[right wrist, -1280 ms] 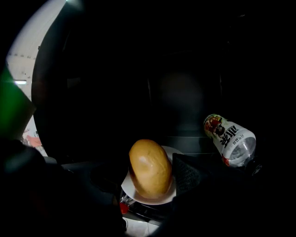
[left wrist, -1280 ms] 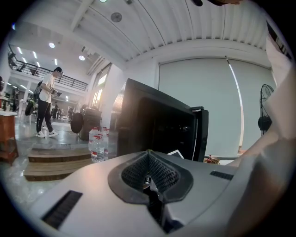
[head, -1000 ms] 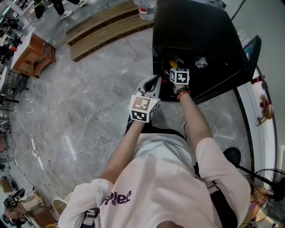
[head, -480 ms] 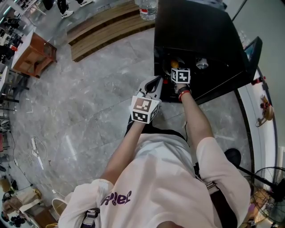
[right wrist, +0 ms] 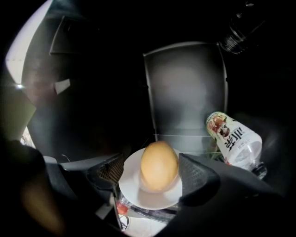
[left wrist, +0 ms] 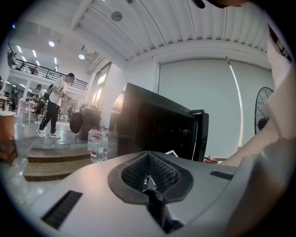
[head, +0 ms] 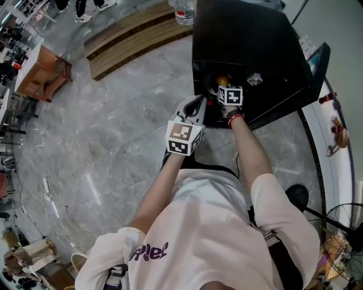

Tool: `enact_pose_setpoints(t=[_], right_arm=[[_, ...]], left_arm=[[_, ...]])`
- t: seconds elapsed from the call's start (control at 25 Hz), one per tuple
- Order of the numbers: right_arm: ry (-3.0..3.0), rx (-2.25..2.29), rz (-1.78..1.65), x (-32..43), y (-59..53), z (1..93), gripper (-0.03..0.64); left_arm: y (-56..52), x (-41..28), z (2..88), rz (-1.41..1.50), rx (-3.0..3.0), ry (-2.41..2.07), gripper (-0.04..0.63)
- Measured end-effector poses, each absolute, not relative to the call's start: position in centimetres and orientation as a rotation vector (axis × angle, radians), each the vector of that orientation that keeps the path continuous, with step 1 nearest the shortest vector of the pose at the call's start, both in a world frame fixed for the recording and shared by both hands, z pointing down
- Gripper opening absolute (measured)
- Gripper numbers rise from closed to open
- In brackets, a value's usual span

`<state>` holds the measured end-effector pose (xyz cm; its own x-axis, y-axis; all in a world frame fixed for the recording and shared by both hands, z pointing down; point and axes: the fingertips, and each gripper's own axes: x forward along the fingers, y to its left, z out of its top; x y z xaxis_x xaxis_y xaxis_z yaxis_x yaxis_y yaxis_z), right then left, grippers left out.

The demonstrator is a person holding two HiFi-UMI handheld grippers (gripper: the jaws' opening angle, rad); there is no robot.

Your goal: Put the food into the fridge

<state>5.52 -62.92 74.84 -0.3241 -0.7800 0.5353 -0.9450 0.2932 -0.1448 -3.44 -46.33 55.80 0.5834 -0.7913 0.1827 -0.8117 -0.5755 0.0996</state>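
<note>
A yellow-orange roundish food [right wrist: 159,165] lies on a white plate [right wrist: 138,194] set down inside the dark fridge [head: 249,39]. My right gripper [right wrist: 152,175] reaches into the fridge; its jaws are opening, one on each side of the plate, and the pads do not press on it. Its marker cube [head: 229,95] shows at the fridge opening, with the food [head: 220,81] just beyond. My left gripper [head: 194,107] hangs outside, left of the opening. Its jaws [left wrist: 149,178] are shut with nothing between them.
A labelled plastic bottle [right wrist: 233,139] lies in the fridge right of the plate. The fridge door [head: 319,62] stands open at the right. Water bottles [head: 184,11] stand on wooden steps [head: 136,34]; a wooden box [head: 42,71] sits far left, a fan [head: 346,226] at the lower right.
Both grippers stay about where they were, the right one still in the fridge opening. Only the view has shifted slightly.
</note>
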Motion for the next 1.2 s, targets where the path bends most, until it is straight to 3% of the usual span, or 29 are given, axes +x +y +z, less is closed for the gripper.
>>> enact_pose_setpoints(t=[0.84, 1.2], right_arm=[[-2.210, 1.567, 0.625, 8.1, -58.7, 71.2, 0.368], [-2.238, 1.575, 0.608, 9.0, -56.3, 68.7, 0.322]], left_arm=[[-44.1, -2.2, 53.4, 0.187, 2.613, -1.319, 0.018], [-42.7, -2.3, 52.6, 0.198, 2.592, -1.322, 0.018]])
